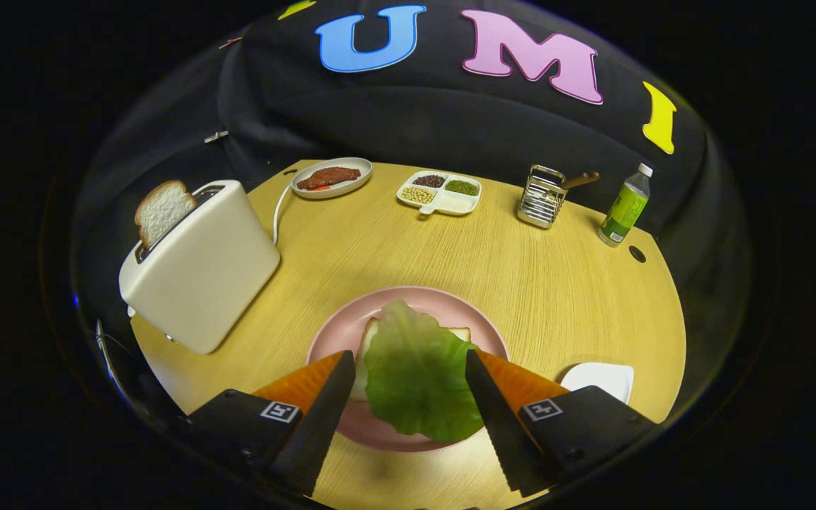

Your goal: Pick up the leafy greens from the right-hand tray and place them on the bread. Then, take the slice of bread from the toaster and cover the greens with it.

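Now the tongs (pixel 406 386) stand released around the leafy greens (pixel 418 379), low centre of frame, lying on the bread (pixel 372 340) on the pink plate (pixel 422 301). Next, approach the toaster (pixel 199 265) slice (pixel 162 209), upper left, squarely and grip its exposed top.

Leafy green (pixel 418 375) covers most of the bread (pixel 459 333) on the pink plate (pixel 337 333), just a crust corner peeking at one o'clock. Toaster (pixel 199 265) swallows the lower half of its slice (pixel 162 210). Bottle (pixel 625 205) label too small to read.
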Demonstrator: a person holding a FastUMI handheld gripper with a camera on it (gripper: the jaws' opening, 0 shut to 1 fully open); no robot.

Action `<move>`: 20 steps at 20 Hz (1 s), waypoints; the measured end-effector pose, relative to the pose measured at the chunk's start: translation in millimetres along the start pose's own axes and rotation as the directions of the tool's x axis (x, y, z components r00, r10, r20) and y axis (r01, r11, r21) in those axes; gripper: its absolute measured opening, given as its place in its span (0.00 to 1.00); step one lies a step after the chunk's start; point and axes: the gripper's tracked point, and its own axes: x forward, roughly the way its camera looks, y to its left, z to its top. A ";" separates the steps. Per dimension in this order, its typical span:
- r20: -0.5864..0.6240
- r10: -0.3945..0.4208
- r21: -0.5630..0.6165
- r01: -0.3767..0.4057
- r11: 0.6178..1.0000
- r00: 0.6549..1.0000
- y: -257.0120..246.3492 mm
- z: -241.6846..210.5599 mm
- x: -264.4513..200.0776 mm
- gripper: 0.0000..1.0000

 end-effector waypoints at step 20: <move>0.276 0.300 -0.216 -0.245 0.945 0.913 199.6 146.2 -68.7 0.98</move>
